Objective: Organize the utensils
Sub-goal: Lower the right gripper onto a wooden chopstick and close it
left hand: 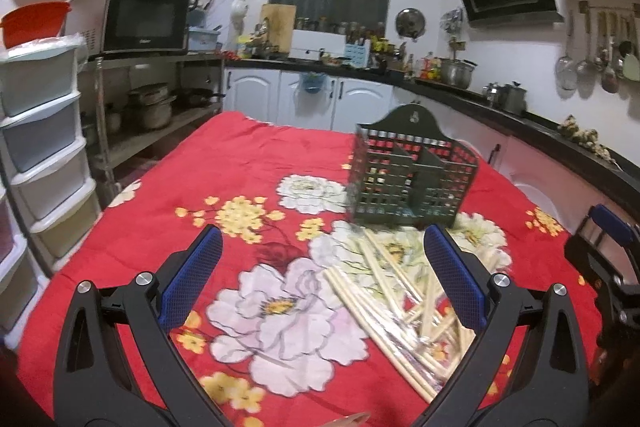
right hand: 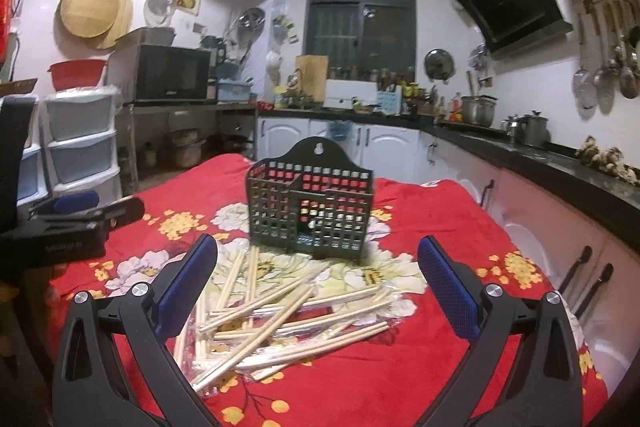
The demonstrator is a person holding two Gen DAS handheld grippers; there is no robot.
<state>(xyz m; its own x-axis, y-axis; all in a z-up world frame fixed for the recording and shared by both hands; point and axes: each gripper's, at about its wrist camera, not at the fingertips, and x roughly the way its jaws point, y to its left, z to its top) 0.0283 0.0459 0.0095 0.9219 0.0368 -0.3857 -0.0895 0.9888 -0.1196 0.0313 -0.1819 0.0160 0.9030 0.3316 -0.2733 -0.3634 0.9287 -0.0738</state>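
A dark green slotted utensil holder (right hand: 310,211) with two compartments stands upright on the red flowered tablecloth (right hand: 420,367); it also shows in the left wrist view (left hand: 412,183). A loose pile of wooden chopsticks (right hand: 280,319) lies on clear plastic just in front of it, also seen in the left wrist view (left hand: 400,307). My right gripper (right hand: 318,287) is open and empty, above the pile. My left gripper (left hand: 322,279) is open and empty, with the pile by its right finger. The right gripper (left hand: 604,267) shows at the right edge of the left wrist view.
The left gripper (right hand: 76,219) lies at the left edge of the right wrist view. Stacked plastic drawers (left hand: 40,147) stand left of the table. A shelf with a microwave (left hand: 140,19) and kitchen counters (right hand: 520,155) run behind and to the right.
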